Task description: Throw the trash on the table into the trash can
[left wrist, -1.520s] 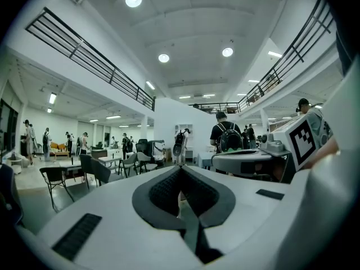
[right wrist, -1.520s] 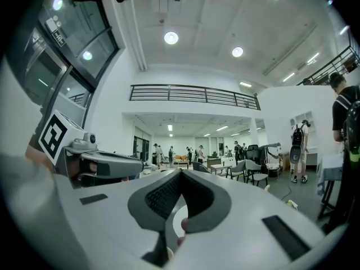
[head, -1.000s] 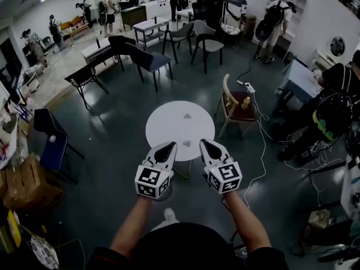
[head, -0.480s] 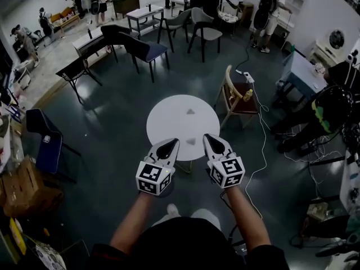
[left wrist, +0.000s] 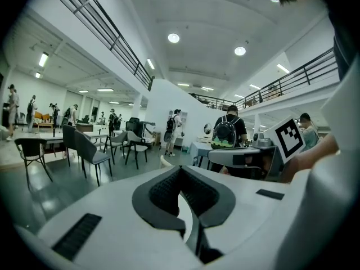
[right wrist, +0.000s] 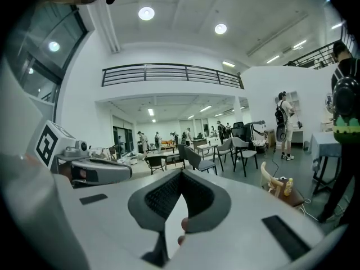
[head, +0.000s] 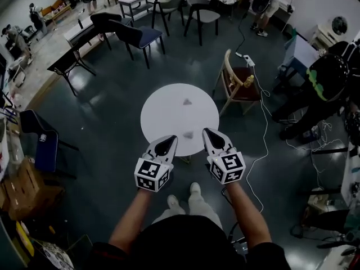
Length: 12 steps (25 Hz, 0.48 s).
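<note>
1. At the far left, at about 8 o'clock from the table (head: pixel 163 103), a brown box (head: pixel 25 187) is sitting on the floor. Just beyond it a blue chair (head: pixel 42 145) is standing well clear of the table.
2. At 11 o'clock a dark blue chair (head: pixel 143 37) is standing apart from the table, with more chairs and desks behind it.
3. The left claw (head: pixel 167 144) is hovering at the table's 7 o'clock edge. In the left gripper view the left claw (left wrist: pixel 181 173) is holding its jaws closed with nothing between them.
4. The round white table is standing in the middle of the dark floor. Two small grey pieces of trash are lying on it. The far scrap (head: pixel 187 101) is resting near the centre, and the near scrap (head: pixel 189 134) is lying towards 6 o'clock, just ahead of the two claws.
5. The person's shoes (head: pixel 181 197) are standing on the floor at the table's 6 o'clock, below the claws.
6. The right claw (head: pixel 210 136) is hovering at the table's 5 o'clock edge, near the near scrap. In the right gripper view the right claw (right wrist: pixel 181 176) is likewise closed and holding nothing.
7. A wooden chair (head: pixel 226 77) is crowding the table at 2 o'clock, with a small yellow thing (head: pixel 246 82) on its seat.
8. A white cable (head: pixel 264 139) is trailing over the floor past 3 o'clock.
9. Farthest right, a person in black (head: pixel 329 75) is bending over.
</note>
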Each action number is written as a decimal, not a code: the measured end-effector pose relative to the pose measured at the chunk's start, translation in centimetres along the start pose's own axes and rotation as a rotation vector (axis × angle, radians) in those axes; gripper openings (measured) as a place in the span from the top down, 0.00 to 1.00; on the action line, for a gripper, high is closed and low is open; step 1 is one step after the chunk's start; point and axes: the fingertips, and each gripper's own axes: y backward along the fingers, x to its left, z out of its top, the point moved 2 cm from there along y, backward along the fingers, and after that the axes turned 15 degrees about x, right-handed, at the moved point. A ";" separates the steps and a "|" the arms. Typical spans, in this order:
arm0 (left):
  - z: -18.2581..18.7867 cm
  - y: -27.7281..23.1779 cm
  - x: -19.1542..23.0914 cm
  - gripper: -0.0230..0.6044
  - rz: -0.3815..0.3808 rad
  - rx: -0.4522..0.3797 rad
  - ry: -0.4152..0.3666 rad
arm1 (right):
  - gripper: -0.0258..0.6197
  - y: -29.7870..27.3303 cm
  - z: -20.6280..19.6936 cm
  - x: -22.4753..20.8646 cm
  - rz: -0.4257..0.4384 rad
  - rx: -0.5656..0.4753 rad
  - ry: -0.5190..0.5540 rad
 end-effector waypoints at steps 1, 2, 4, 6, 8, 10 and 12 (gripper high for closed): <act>-0.1 -0.8 0.0 0.95 0.002 0.008 0.001 | 0.93 -0.4 -0.2 -0.7 0.003 0.006 -0.002; -0.2 -1.7 0.0 0.95 0.004 0.016 0.001 | 0.93 -0.7 -0.4 -1.5 0.005 0.013 -0.004; -0.3 -3.3 0.0 0.95 0.006 0.030 -0.003 | 0.93 -1.5 -0.8 -3.1 0.008 0.028 -0.007; -0.5 -5.0 0.2 0.95 0.013 0.044 -0.007 | 0.93 -2.6 -1.3 -4.5 0.014 0.039 -0.008; -0.8 -6.8 0.5 0.95 0.020 0.063 -0.007 | 0.93 -3.6 -1.9 -5.7 0.023 0.052 -0.012; -1.5 -8.6 0.6 0.95 0.026 0.089 -0.008 | 0.93 -4.4 -2.6 -6.9 0.029 0.069 -0.012; -2.3 -10.4 0.8 0.95 0.032 0.113 -0.001 | 0.93 -5.3 -3.3 -8.3 0.031 0.083 -0.015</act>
